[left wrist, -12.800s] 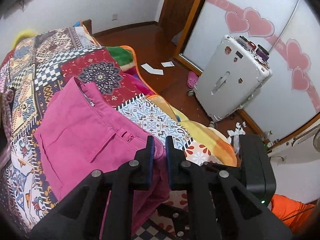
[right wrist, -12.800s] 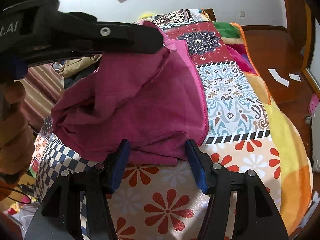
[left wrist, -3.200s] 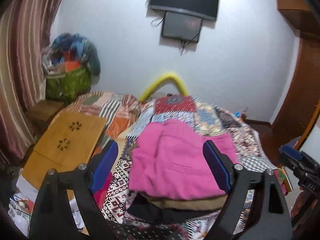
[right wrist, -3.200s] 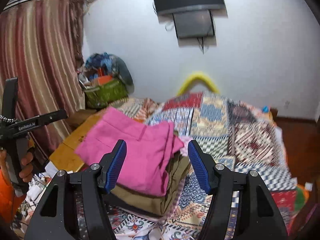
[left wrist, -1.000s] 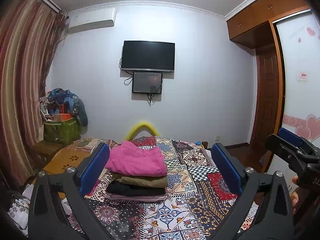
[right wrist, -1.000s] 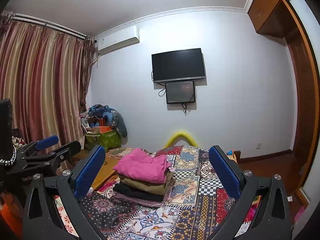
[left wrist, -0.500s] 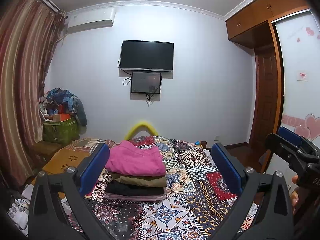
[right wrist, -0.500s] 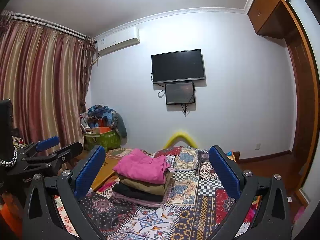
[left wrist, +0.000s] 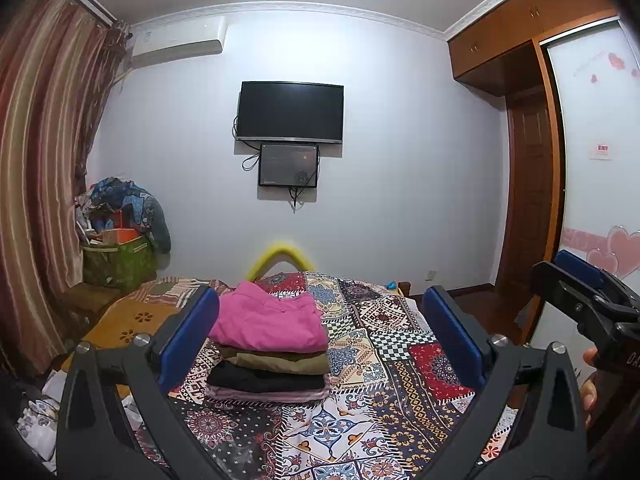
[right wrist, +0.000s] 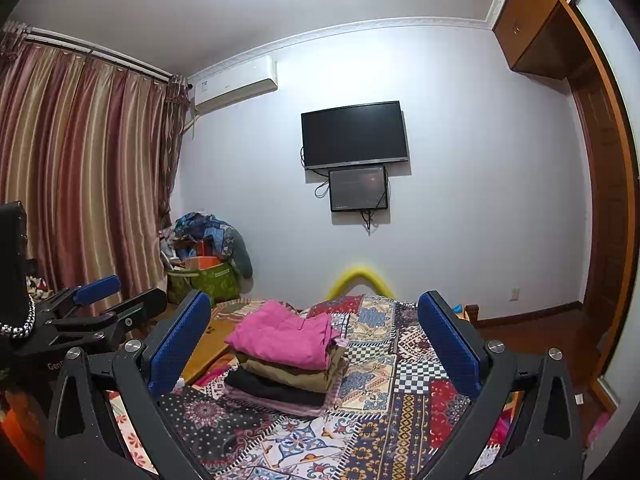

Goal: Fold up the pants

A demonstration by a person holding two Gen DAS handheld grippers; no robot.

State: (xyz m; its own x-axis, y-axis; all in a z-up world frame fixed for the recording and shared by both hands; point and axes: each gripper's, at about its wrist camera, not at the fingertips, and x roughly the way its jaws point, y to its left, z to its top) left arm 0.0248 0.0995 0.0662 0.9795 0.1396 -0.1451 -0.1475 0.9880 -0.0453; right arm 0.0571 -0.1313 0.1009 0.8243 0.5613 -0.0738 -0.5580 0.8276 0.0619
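From my left wrist camera I see my left gripper (left wrist: pixel 320 334) with both fingers spread wide and nothing between them. The pink pants (left wrist: pixel 269 322) lie folded on top of a pile of clothes (left wrist: pixel 268 372) on the bed (left wrist: pixel 400 364), well apart from my fingers. My right gripper (left wrist: pixel 588 300) shows at the right edge, held in a hand (left wrist: pixel 588 380).

From my right wrist camera the right gripper is also wide open and empty. The left gripper (right wrist: pixel 96 308) is at the left edge, near the curtain (right wrist: pixel 80 184).

I think the folding is finished. The risk now is small: the pile looks a little uneven on the soft bed, so a push against it could make the pants slide off. A wooden board (right wrist: pixel 212 340) lies just beside the pile, and a green bag (right wrist: pixel 208 280) full of things stands in the corner behind. Nothing stands between me and the pile.
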